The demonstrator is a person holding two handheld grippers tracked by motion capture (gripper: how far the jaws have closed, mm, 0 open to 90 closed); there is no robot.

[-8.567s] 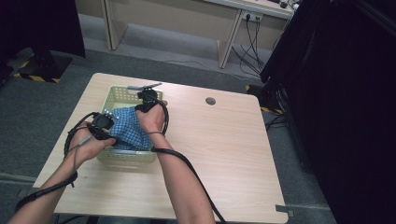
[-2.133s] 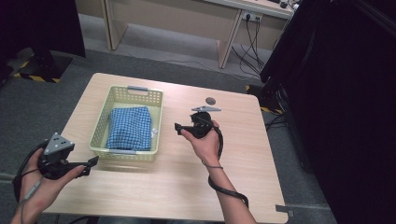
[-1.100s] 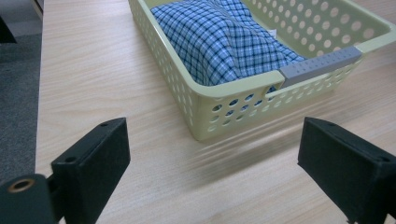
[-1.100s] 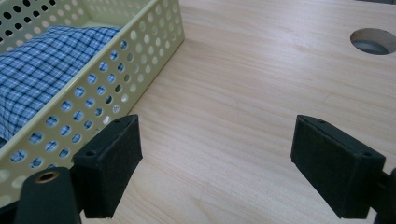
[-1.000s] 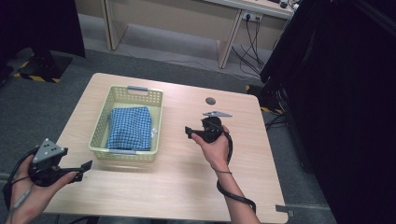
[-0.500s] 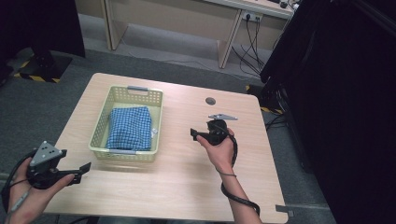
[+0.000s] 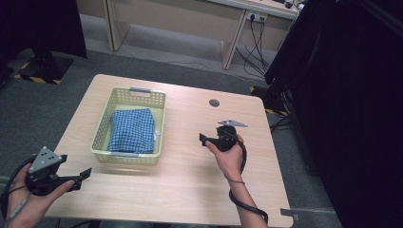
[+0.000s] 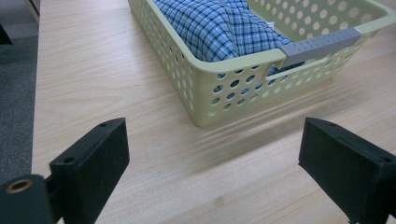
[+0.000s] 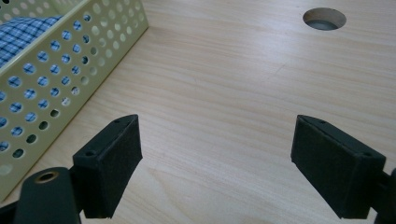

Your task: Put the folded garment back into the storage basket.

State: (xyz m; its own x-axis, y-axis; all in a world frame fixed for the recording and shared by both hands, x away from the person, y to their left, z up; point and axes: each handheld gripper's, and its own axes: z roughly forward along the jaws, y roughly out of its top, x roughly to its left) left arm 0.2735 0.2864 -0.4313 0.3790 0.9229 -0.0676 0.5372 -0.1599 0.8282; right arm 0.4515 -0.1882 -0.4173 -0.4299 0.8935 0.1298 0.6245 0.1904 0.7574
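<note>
Pulled back from the basket (image 7: pixel 129 125) since the earliest frame, when both grippers were over the blue checked cloth (image 7: pixel 132 129); drifted a little farther apart over the last second. Left gripper (image 7: pixel 84 174) now off the near left corner of the table (image 7: pixel 190 190), jaws wide apart and holding nothing, pointed at the basket's near end. Right gripper (image 7: pixel 201 138) out over bare wood to the right of the basket, jaws just as wide and likewise empty, well apart from the basket wall.

Cloth folded and lying flat inside the basket, toward its left side, with a small white tag at its right edge. Looks like the packing step is done and the hands are withdrawing. Next move, if any, probably just setting the grippers down or resting; nothing calling for a grasp.

Hard to make out: whether the cloth sits fully below the rim at the far end, cut off in the left gripper view. Round hole (image 9: pixel 324 18) in the table beyond the right gripper; what is inside is unclear.
</note>
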